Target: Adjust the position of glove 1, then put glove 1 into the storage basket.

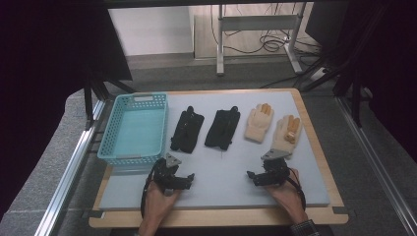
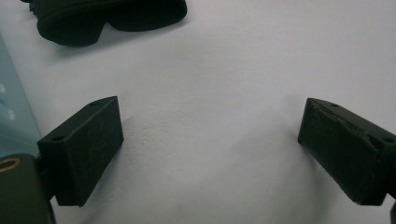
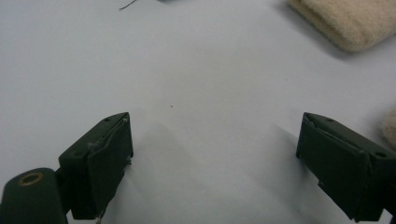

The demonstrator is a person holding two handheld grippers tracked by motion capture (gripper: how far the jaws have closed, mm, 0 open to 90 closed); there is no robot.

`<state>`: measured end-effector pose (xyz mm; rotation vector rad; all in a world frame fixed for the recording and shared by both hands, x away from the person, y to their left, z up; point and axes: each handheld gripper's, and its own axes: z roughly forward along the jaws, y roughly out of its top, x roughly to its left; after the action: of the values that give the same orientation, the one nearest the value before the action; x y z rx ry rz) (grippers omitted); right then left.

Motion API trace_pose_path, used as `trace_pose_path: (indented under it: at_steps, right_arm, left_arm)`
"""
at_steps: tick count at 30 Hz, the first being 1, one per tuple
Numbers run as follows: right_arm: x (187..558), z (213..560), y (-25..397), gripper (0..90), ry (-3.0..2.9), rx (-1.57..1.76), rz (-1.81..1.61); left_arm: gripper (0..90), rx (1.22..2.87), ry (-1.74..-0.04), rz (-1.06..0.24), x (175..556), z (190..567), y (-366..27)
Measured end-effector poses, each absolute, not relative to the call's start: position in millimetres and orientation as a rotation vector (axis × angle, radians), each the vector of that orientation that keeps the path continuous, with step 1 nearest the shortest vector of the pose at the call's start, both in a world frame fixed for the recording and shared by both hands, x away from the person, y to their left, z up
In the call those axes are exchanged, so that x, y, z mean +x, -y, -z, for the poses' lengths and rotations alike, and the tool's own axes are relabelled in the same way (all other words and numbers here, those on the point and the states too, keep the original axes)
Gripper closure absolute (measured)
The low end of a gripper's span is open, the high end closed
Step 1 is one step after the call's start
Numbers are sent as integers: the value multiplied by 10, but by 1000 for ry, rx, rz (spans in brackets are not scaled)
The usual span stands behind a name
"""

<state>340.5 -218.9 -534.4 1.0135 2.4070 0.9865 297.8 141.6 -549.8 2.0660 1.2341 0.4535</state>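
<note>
Gloves lie in a row beyond both grippers: two black ones, the nearer black glove [image 1: 187, 130] just right of the turquoise basket [image 1: 116, 135], its twin [image 1: 222, 129] further right of the basket, then two cream gloves [image 1: 258, 123] [image 1: 287, 134] farthest from it. The left gripper [image 1: 188, 180] and right gripper [image 1: 252, 177] hover low over the grey mat [image 1: 221, 177], each with jaws spread wide and holding nothing. Judging by the layout, the step is a first reach; it would go best if each gripper came down on a glove's cuff, pinching both fabric layers before lifting toward the basket. The left gripper view shows that black glove's [image 2: 107, 18] rolled cuff edge close up, with the basket's wall [image 2: 11, 116] beside it; the right gripper view shows the cream glove's [image 3: 348, 21] fuzzy knit, detail the high view blurs.
</note>
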Motion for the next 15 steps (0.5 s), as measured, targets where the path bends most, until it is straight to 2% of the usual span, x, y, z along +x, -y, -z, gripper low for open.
trace_pose_path:
  at_steps: [15]
  right_arm:
    - [3407,5341,2191,107,-2406,1024,-987]
  left_arm:
    - [71,2067,-1233,-453,2977,5498,-1417]
